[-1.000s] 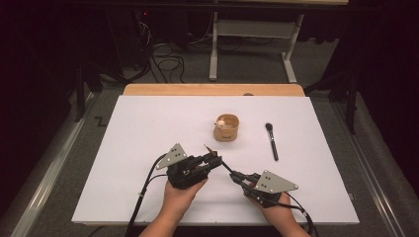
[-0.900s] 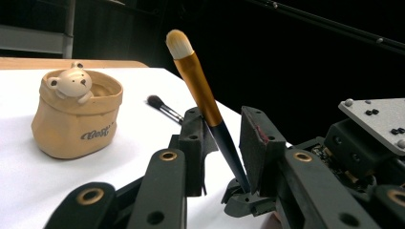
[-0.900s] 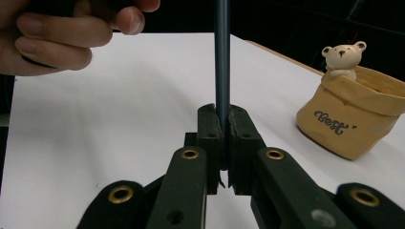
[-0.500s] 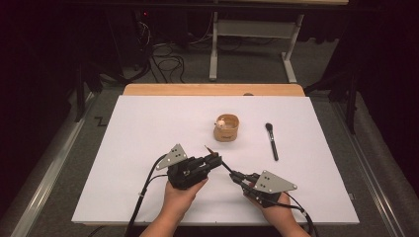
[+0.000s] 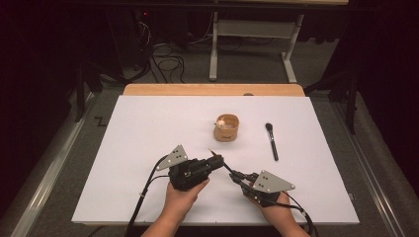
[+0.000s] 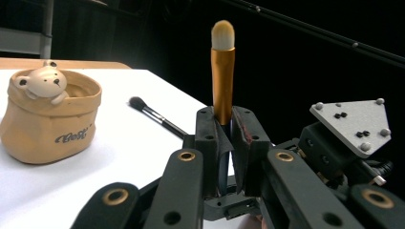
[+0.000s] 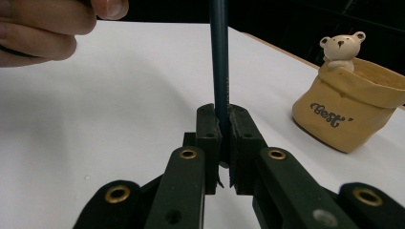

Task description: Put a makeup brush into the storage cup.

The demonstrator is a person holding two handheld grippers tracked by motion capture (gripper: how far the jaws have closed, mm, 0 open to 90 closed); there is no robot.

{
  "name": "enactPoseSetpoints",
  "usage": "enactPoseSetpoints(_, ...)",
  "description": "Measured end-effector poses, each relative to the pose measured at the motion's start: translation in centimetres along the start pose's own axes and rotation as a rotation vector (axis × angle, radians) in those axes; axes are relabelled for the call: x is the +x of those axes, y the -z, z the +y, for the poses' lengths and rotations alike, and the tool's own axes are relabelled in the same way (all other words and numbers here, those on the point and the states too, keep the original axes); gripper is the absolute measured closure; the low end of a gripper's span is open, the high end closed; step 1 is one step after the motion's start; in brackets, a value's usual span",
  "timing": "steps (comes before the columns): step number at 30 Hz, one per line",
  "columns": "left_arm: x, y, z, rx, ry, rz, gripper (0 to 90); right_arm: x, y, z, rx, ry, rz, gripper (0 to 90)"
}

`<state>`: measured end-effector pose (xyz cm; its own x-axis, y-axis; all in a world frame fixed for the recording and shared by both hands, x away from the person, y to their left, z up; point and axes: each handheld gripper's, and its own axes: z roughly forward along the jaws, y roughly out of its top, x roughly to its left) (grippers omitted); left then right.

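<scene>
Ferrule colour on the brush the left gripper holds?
Metallic orange-gold ferrule, topped by a cream bristle tip; clearest in the left gripper view.

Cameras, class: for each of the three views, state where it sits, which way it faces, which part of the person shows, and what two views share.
High view: above the person's side, facing forward and down on the white table; both forearms and hands show.
Left gripper view: rides the left gripper, looking along its jaws, which are closed on a gold-ferruled brush.
Right gripper view: rides the right gripper, its jaws closed on the dark handle; fingers show.
Shared: both gripper views show the bear pot.
</scene>
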<state>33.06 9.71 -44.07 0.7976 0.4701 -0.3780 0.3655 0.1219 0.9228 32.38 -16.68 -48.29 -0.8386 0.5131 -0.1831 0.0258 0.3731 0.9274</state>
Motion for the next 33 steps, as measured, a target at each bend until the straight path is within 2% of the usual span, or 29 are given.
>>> enactPoseSetpoints(10,-0.1,0.0,-0.1,-0.015,-0.011,-0.017,83.0,-0.1,0.0,0.0,0.001,0.001,-0.004,83.9)
enactPoseSetpoints(15,-0.1,0.1,0.0,-0.009,-0.026,-0.001,83.0,-0.3,0.0,0.0,0.017,-0.013,-0.001,69.9)
enactPoseSetpoints(18,-0.1,0.2,-0.1,0.000,-0.034,0.016,83.0,-0.3,0.1,0.1,0.011,-0.025,0.000,65.6)
enactPoseSetpoints(20,-0.2,0.1,-0.1,0.018,-0.049,0.037,83.0,-0.3,0.1,0.2,0.012,-0.049,0.003,61.9)
enactPoseSetpoints(23,-0.4,0.0,-0.3,0.039,-0.070,0.059,83.0,-0.4,0.2,0.4,-0.004,-0.049,0.010,57.9)
enactPoseSetpoints(29,-1.0,-0.7,-0.4,0.088,-0.124,0.095,83.0,0.0,0.3,0.9,-0.020,-0.051,0.016,55.7)
enactPoseSetpoints(33,-1.5,-1.2,-0.5,0.117,-0.151,0.100,83.0,0.1,0.3,1.2,-0.025,-0.042,0.012,55.7)
